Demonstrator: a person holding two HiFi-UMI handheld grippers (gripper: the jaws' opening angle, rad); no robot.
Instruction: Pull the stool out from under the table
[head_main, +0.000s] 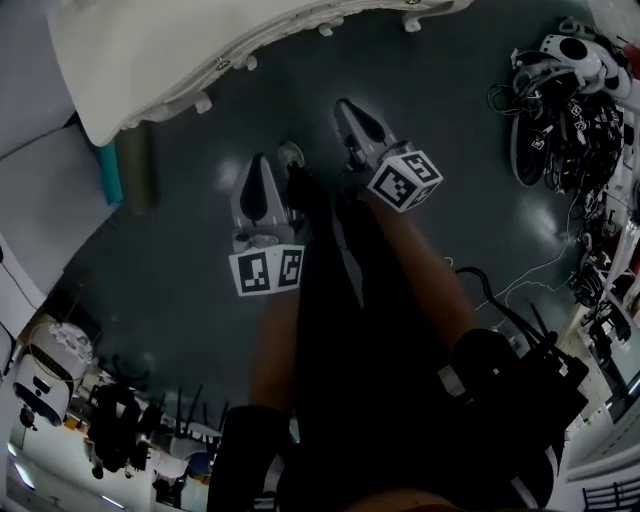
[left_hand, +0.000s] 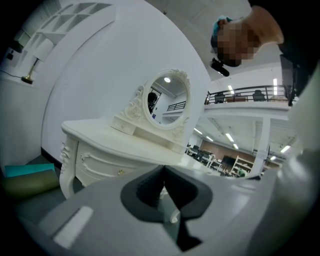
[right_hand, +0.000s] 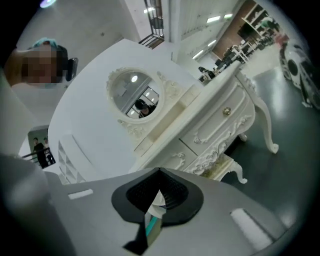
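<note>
Overhead, a curved white edge of the carved white dressing table (head_main: 150, 60) is seen along the upper part of the head view, above a glossy dark grey floor (head_main: 470, 130). The rest of the table is cut off by that frame.

In the left gripper view a smooth painted top, scrolled legs and a drawer with a small brass knob (left_hand: 120, 172) are shown, and an oval mirror in an ornate white frame (left_hand: 167, 97) stands on the top. A teal roll (left_hand: 27, 170) and an olive roll (left_hand: 30, 182) lie on the floor at the lower left, beside a table leg.

The white stool with a yellowish seat (right_hand: 223, 169) is tucked under the table, at the lower centre right of the right gripper view. Only a curled leg and the seat's edge can be made out; the rest is covered by the table's apron and the gripper's grey body.

The left gripper (left_hand: 163, 168) is held with its ribbed dark pads brought together, and nothing is clamped. The right gripper (right_hand: 159, 174) is likewise closed and empty. Both are well short of the stool.

Black-and-white square patterns are carried on the left marker cube (head_main: 266, 270) and the right marker cube (head_main: 405, 180); no legible writing is found. A tangle of black cables and white headsets (head_main: 565, 100) is heaped at the upper right, too jumbled to separate.
</note>
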